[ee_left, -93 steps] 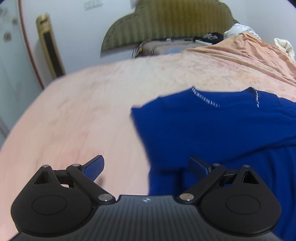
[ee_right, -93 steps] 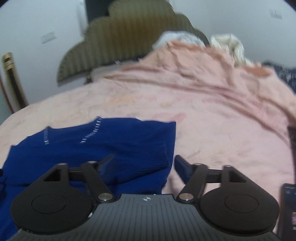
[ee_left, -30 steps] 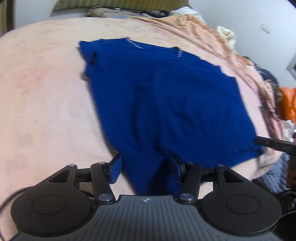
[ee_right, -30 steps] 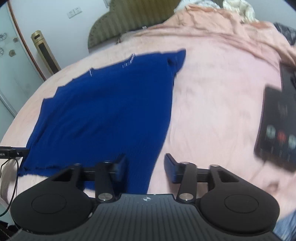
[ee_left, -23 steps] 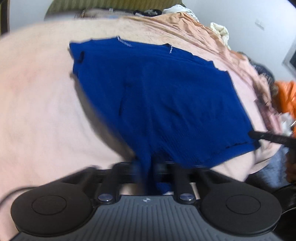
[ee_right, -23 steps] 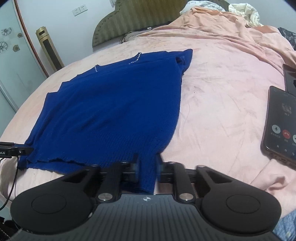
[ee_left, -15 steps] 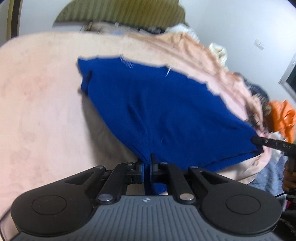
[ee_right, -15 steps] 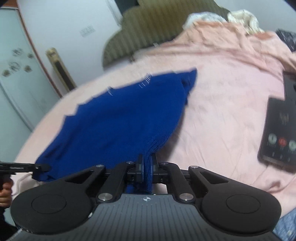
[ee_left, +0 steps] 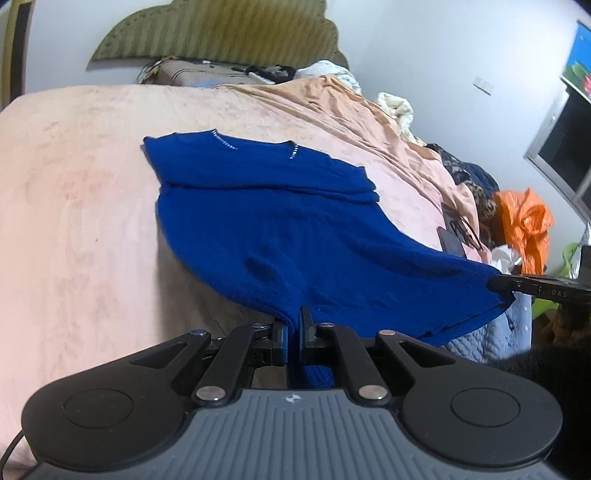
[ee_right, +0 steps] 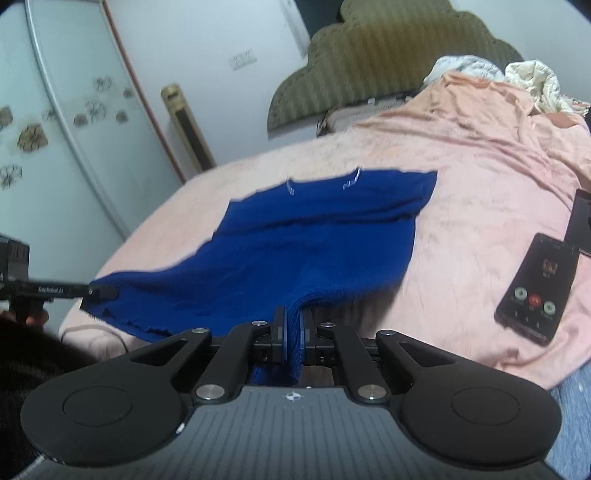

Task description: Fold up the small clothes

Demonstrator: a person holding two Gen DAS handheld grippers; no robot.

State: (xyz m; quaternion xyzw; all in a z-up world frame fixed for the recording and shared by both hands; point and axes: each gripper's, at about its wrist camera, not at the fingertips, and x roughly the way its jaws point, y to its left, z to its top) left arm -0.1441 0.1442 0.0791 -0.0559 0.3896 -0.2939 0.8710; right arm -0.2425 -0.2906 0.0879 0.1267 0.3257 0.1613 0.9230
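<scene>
A blue knit sweater lies on a pink bedspread, its collar end flat and far from me, its hem end raised off the bed. My left gripper is shut on the hem's left corner. My right gripper is shut on the hem's right corner, where the knit bunches between the pads. In the left wrist view the right gripper's tip pinches the far corner at the right edge. The right wrist view shows the sweater stretched to the left gripper's tip.
A phone with a lit call screen lies on the bedspread right of the sweater, beside a second dark device. An olive headboard stands at the back. Orange cloth and loose clothes pile at the right. A person's hand holds the left gripper.
Both grippers shut on the hem's corners, then rose and moved toward the collar. The hem half of the sweater has lifted off the bed.
</scene>
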